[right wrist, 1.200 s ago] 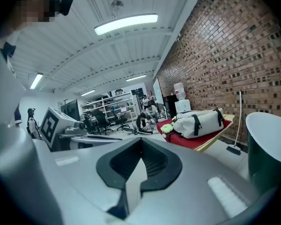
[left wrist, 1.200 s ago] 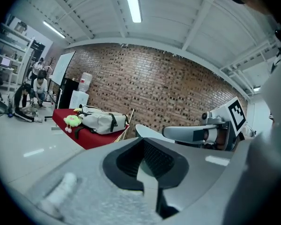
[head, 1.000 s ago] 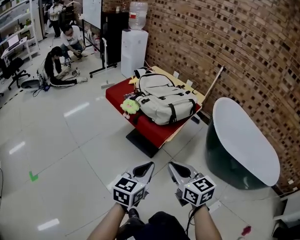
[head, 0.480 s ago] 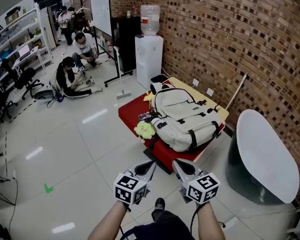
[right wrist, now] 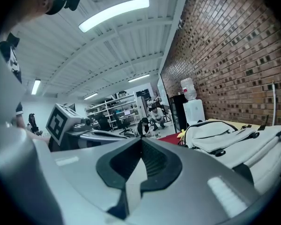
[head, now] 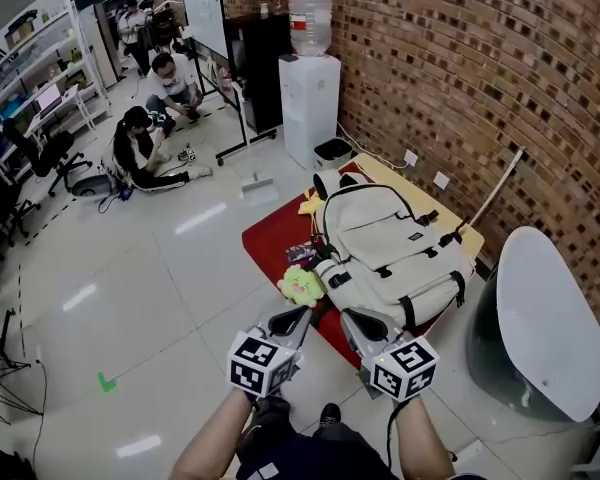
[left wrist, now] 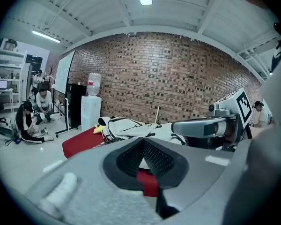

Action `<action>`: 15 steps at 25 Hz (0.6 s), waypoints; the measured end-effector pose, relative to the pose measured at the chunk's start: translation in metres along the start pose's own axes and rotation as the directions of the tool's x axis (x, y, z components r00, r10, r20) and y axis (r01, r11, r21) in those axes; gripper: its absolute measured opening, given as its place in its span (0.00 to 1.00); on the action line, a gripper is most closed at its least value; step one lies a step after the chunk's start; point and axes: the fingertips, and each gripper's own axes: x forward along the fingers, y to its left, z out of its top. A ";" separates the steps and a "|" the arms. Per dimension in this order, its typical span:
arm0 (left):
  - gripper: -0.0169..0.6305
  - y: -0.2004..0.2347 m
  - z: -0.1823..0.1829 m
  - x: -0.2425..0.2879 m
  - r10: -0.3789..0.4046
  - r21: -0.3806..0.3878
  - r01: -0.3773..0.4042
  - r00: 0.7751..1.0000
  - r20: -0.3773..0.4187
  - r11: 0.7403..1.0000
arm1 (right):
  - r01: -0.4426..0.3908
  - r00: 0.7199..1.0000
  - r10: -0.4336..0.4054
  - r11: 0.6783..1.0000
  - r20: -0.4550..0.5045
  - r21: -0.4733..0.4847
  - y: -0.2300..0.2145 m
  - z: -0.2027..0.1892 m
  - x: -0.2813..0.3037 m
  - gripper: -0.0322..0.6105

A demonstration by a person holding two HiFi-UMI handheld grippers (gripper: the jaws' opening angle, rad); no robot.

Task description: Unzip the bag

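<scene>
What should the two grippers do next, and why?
Probably bring the left gripper and right gripper forward to the cream fabric backpack lying on the red-covered low table, opening the jaws on the way. Both grippers are shut, empty and short of the bag, so nothing on it can be gripped yet.

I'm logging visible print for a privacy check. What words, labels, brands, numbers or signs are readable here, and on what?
No text is readable.
The backpack: small dark patch, too small to read.
The water bottle: red label band, too blurred to read.
The left gripper and right gripper: black-and-white square marker patterns, no letters.
</scene>
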 end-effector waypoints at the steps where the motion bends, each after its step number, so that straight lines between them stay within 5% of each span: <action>1: 0.03 0.009 0.001 0.006 -0.014 -0.007 0.014 1.000 -0.002 1.000 | 0.016 1.000 -0.016 1.000 -0.007 0.002 -0.004 0.000 0.007 0.06; 15: 0.03 0.136 0.005 0.102 -0.243 0.037 0.249 0.962 -0.127 0.968 | 0.313 0.948 -0.309 0.948 -0.074 0.054 -0.046 0.015 0.110 0.06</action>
